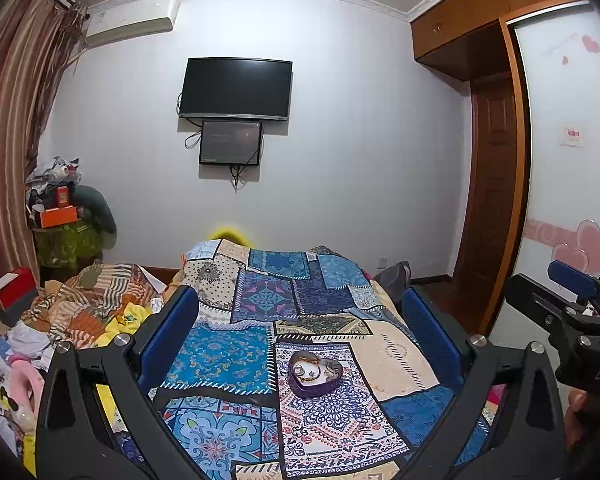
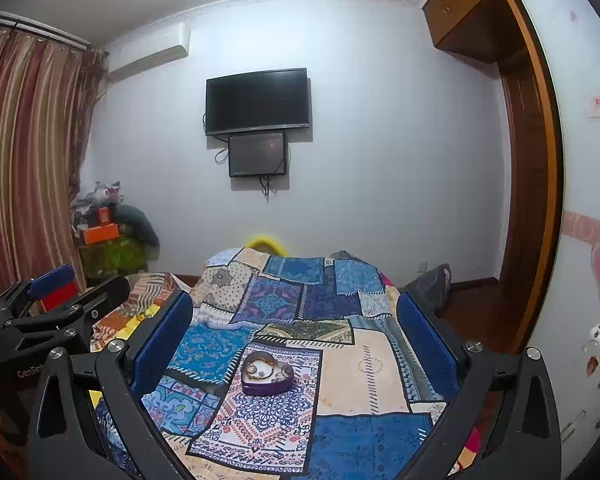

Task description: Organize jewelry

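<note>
A purple heart-shaped jewelry box (image 1: 315, 374) sits open on the patchwork bedspread (image 1: 228, 356), holding rings and a gold chain. It also shows in the right wrist view (image 2: 267, 373). My left gripper (image 1: 300, 316) is open and empty, held above and behind the box. My right gripper (image 2: 296, 320) is open and empty too, at a similar height over the box. The right gripper shows at the right edge of the left wrist view (image 1: 568, 300); the left gripper shows at the left edge of the right wrist view (image 2: 56, 296).
The bed runs toward a white wall with a television (image 1: 236, 89) and a smaller screen (image 1: 230, 143). Crumpled bedding and clutter (image 1: 96, 304) lie left of the bedspread. A wooden wardrobe and door (image 1: 492, 200) stand on the right, curtains (image 1: 12, 128) on the left.
</note>
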